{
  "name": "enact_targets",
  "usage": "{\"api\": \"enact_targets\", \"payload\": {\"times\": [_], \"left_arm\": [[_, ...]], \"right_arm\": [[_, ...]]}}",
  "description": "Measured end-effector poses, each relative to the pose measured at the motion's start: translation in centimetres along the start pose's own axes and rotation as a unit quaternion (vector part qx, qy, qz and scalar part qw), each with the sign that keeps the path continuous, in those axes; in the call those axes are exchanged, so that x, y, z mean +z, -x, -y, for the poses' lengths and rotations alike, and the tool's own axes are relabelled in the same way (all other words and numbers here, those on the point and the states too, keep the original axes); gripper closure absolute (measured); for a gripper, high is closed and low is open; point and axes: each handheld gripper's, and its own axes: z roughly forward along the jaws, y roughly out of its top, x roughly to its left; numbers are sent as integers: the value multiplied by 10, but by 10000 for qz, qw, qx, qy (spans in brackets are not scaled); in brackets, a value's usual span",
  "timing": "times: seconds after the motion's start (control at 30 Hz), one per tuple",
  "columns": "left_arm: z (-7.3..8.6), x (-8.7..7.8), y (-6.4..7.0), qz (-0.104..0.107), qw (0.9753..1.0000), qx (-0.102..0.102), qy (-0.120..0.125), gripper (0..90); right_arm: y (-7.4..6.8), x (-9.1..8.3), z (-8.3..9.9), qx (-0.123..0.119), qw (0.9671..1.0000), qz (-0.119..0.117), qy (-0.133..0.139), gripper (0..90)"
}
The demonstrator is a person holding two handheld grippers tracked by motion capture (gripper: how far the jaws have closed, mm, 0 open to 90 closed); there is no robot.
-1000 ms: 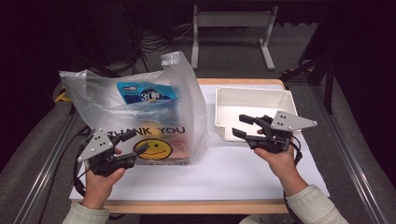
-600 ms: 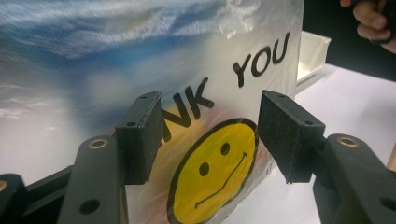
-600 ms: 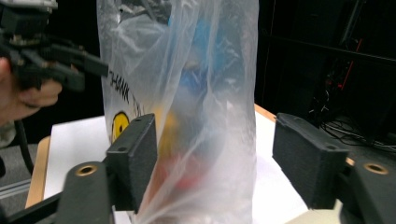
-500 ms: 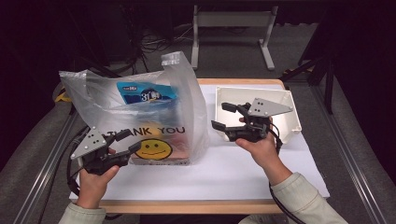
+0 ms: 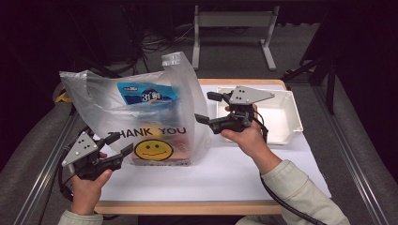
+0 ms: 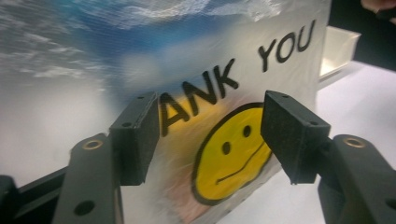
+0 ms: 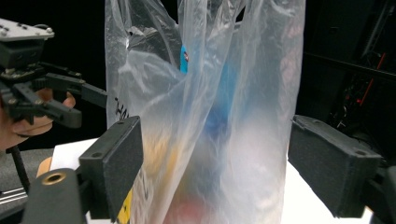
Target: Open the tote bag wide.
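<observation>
My right gripper (image 5: pixel 213 108) has swung in from over the white tray (image 5: pixel 293 123) toward the plastic bag (image 5: pixel 141 112) since a second ago, and my left gripper (image 5: pixel 121 144) has crept up to the bag's front lower corner. The bag stands upright on the left half of the bench (image 5: pixel 225 171), its long axis vertical, handles up, with a blue packet (image 5: pixel 148 92) showing through the film near the top and a smiley face (image 5: pixel 152 150) printed low on the front. Both pairs of my jaws are spread wide with nothing between the pads. In the right gripper view the bag (image 7: pixel 205 107) rises straight ahead between my jaws, its gathered side wall centred in the gap, and my left gripper (image 7: pixel 56 100) shows beyond it at the far side. In the left gripper view the printed front (image 6: pixel 224 93) sits just past the jaws, close enough that I cannot tell whether the pads brush the film. The right gripper is higher and lines up with the bag's side below the handle; the left is low, at the base. I judge the next move hinges on that: the bag lies directly forward of the right jaws, so a short push ahead and a squeeze should take the film, while the left steadies the bottom.
</observation>
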Motion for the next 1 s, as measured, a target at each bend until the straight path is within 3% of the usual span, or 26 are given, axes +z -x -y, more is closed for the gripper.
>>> {"api": "enact_targets", "payload": {"times": [0.1,0.27,0.37,0.4,0.47,0.57,0.6,0.67,0.73,0.8,0.93,1.0], "left_arm": [[2,-1,-1,-106,9999,119,-57,347],[4,-6,-10,-175,9998,-29,95,347],[5,-6,-16,-68,9999,-110,81,358],[5,-7,-17,-142,9998,-118,43,364],[5,-9,-20,-319,9993,-194,8,365],[4,-11,-20,-862,9961,-75,-170,283],[4,-11,-20,-828,9964,-66,-173,290],[4,-13,-23,-728,9972,-176,-77,304],[4,-16,-30,-660,9973,-305,26,305],[4,-18,-35,-683,9968,-392,95,304],[2,-15,-45,-806,9957,-377,267,318],[2,-9,-52,-854,9951,-449,236,320]], "right_arm": [[1,11,-5,12,10000,-59,-47,170],[3,25,-11,-71,9998,65,-153,158],[7,31,-12,-38,9997,127,-196,160],[8,32,-12,-47,9996,168,-232,172],[10,34,-12,-68,9992,224,-322,251],[13,33,-11,-6,9989,262,-399,500],[14,30,-10,-37,9987,282,-418,618],[15,26,-9,-74,9987,263,-428,763],[16,23,-8,-84,9983,287,-491,843],[17,21,-6,-72,9983,283,-499,863],[17,19,-5,-40,9983,316,-481,869],[18,19,-4,-30,9983,333,-475,870]]}}
